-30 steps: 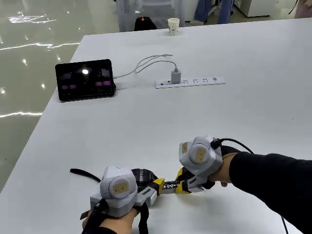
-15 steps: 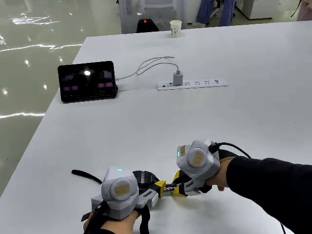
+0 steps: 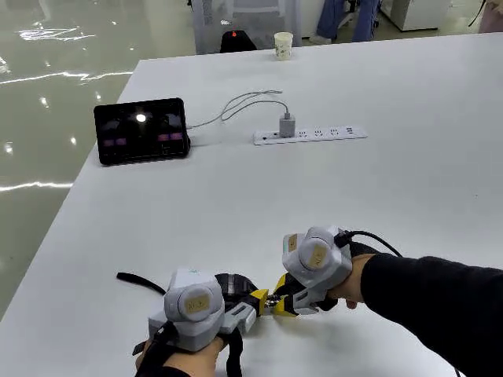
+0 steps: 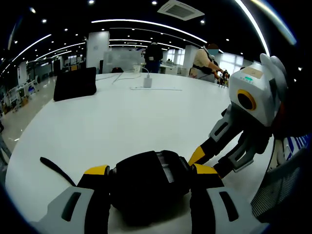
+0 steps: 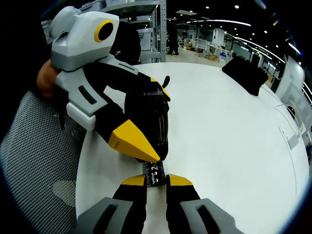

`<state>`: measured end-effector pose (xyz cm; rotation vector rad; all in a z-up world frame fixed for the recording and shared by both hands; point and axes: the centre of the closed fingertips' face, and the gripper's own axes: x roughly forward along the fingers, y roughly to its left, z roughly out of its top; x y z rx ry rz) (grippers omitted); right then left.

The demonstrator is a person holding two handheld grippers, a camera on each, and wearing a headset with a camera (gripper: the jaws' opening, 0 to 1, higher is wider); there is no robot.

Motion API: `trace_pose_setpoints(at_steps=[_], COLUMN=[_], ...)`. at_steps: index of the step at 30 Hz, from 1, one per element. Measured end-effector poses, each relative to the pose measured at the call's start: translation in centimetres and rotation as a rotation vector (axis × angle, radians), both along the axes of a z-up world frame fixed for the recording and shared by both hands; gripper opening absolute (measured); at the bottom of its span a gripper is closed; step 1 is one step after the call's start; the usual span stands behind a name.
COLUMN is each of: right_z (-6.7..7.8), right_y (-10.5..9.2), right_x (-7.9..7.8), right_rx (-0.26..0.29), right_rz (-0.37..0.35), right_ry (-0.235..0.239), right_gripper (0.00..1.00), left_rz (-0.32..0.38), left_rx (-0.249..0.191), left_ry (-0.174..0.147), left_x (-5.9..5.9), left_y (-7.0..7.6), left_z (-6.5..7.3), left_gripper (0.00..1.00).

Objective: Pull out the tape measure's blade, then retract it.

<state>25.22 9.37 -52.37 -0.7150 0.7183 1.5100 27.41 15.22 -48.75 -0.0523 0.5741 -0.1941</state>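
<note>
Closer together than a second ago, the grippers nearly touch at the table's (image 3: 236,196) near edge: the left gripper (image 3: 245,302) clamps the black tape measure (image 4: 148,183), the right gripper (image 5: 156,181) pinches its blade (image 5: 154,173) — a short stub running left to right. Farther off, well apart — tablet (image 3: 142,129), power strip (image 3: 310,134), paper cup (image 3: 283,45).
</note>
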Motion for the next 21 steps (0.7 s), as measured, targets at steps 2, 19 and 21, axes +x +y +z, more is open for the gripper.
trace_pose_setpoints(at_steps=[2, 19, 21], right_z=[-0.01, 0.05, 0.04], right_y=[0.07, 0.85, 0.87], right_x=[0.03, -0.3, -0.32], right_rx=[0.001, 0.001, 0.004], right_rz=[0.001, 0.025, 0.025], right_ry=[0.0, -0.001, -0.001], right_gripper=[0.11, 0.11, 0.11], left_rz=[0.0, 0.001, 0.001], left_rx=[-0.001, -0.012, -0.012], left_ry=[0.0, 0.0, 0.0], left_x=[0.01, 0.06, 0.04], left_y=[0.0, 0.04, 0.04], left_z=[0.0, 0.08, 0.08], left_gripper=[0.61, 0.61, 0.61])
